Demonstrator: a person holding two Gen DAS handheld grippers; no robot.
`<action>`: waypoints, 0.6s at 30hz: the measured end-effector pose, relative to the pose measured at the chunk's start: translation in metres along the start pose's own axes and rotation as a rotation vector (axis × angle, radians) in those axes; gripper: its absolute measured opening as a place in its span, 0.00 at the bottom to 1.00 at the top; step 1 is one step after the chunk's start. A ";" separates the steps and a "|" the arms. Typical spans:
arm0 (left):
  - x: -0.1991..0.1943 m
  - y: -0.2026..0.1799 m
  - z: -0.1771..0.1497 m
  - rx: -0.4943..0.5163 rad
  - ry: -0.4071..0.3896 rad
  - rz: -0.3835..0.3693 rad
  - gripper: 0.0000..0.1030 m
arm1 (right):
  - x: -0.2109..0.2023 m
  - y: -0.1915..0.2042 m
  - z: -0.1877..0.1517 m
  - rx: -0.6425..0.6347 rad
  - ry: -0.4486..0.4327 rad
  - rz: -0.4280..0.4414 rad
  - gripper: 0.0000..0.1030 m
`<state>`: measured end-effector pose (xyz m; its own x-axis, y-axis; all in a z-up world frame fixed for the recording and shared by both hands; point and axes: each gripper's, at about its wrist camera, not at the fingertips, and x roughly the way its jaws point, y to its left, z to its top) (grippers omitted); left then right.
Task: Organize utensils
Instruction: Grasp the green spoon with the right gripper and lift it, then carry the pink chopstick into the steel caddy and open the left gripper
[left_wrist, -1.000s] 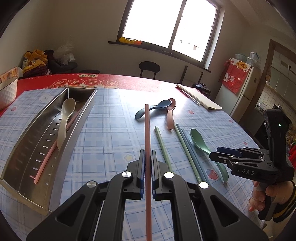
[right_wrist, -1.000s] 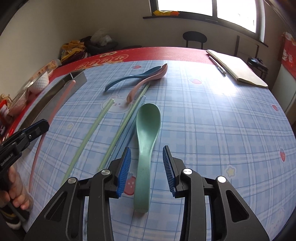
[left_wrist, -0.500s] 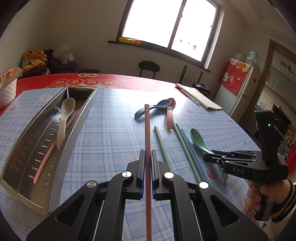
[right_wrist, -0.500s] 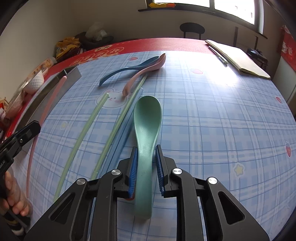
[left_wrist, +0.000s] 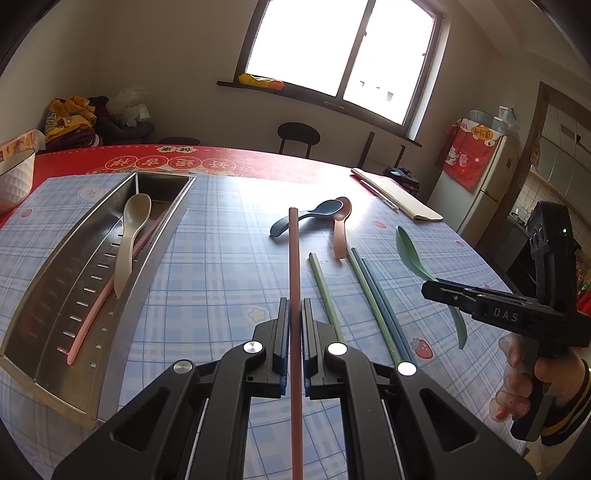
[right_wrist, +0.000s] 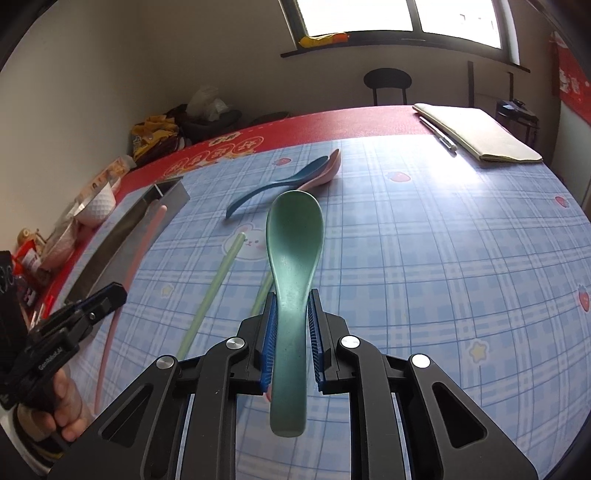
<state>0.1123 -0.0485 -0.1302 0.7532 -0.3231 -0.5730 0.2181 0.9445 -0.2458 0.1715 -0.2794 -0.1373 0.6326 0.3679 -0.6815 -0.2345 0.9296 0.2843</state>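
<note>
Pickup step: right gripper (right_wrist: 291, 325) jaws have just closed on the green spoon (right_wrist: 293, 258), seemingly lifted off the counter (right_wrist: 443, 258); left gripper (left_wrist: 294, 325) clamps a pink chopstick (left_wrist: 294, 266). Next, both go to the metal tray (left_wrist: 48, 295) at ten o'clock.

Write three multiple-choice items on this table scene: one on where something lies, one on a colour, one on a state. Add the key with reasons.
1. Where does the beige spoon lie?
A. in the metal tray
B. on the notebook
C. in the white bowl

2. What colour is the spoon in the right tongs?
A. pink
B. green
C. dark blue

3. What state are the left tongs in?
A. wide open, empty
B. shut on nothing
C. shut on the pink chopstick

Key: 1 A, it rests inside the tray beside another pink chopstick. 2 B, the green spoon sits between the blue pads. 3 C, both pads press the stick's sides.
</note>
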 end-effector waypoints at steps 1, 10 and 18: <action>0.000 0.000 0.000 -0.001 0.001 0.001 0.06 | -0.001 0.004 0.004 0.000 -0.021 0.018 0.16; -0.006 0.001 0.005 -0.006 -0.024 0.007 0.06 | 0.031 0.039 0.035 0.100 -0.136 0.177 0.16; -0.026 0.019 0.028 -0.036 -0.004 -0.033 0.06 | 0.037 0.039 0.023 0.074 -0.120 0.251 0.16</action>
<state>0.1138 -0.0208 -0.0977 0.7485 -0.3533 -0.5612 0.2199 0.9306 -0.2925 0.2026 -0.2298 -0.1354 0.6455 0.5774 -0.5000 -0.3430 0.8040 0.4857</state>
